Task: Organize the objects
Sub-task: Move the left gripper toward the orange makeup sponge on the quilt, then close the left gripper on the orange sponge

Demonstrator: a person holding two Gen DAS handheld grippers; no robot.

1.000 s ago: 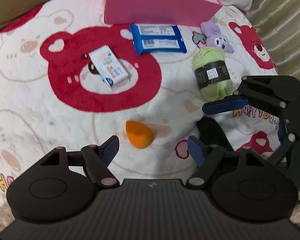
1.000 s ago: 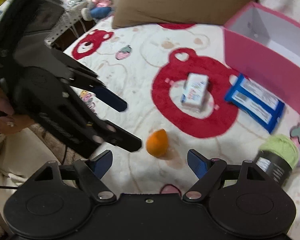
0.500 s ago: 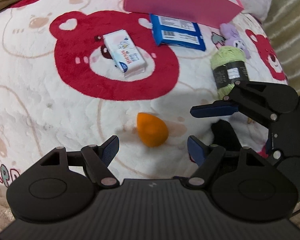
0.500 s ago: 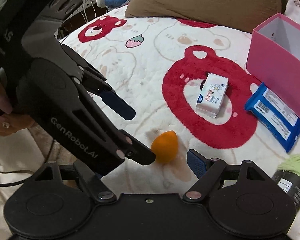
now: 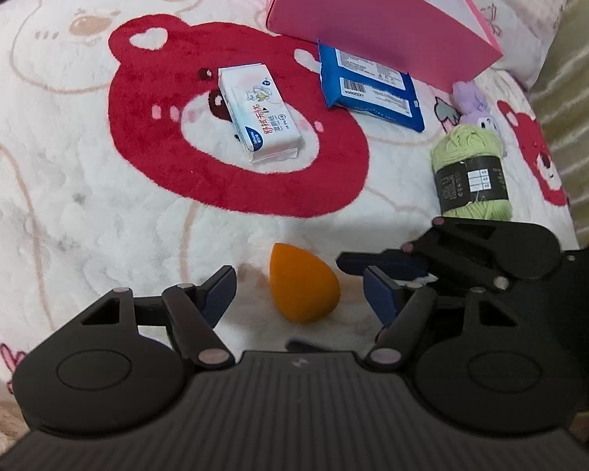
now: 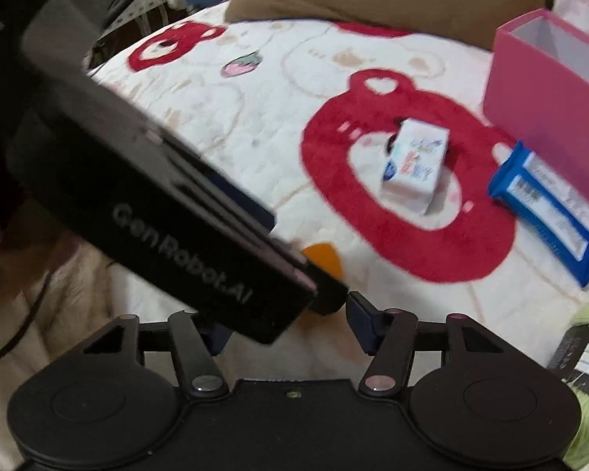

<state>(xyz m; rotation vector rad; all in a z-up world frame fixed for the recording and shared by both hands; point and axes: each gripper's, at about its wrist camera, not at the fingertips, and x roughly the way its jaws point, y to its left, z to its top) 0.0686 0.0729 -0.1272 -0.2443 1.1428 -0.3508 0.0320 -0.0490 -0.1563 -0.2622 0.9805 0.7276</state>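
Five loose things lie on the bear-print blanket (image 5: 78,180), and one container waits for them. Largest is the pink box (image 5: 373,35), at the upper right of the left wrist frame, its open top turned up so things can be dropped in; I judge it the destination. Just below it, touching or nearly touching its wall, the blue packet (image 5: 369,86) lies flat. The white tissue pack (image 5: 261,119) rests at the centre of the frame on the red bear face, apart from the rest. At the right, the green yarn ball (image 5: 471,172) lies on its side with its dark label up, a small purple plush (image 5: 473,104) just above it.

Smallest is the orange sponge (image 5: 302,288), low in the frame, blunt end toward the camera. The left hand-held gripper (image 5: 298,294) has its jaws spread wide to either side of the sponge, touching nothing, apparently lined up to pinch it. The right hand-held gripper (image 6: 284,324) is also spread wide and empty in its own view. Its fingers (image 5: 377,265) reach in from the right, very close to the sponge, crowding the left gripper. In the right wrist view the left gripper's body hides most of the sponge, so a collision looks like the main risk.
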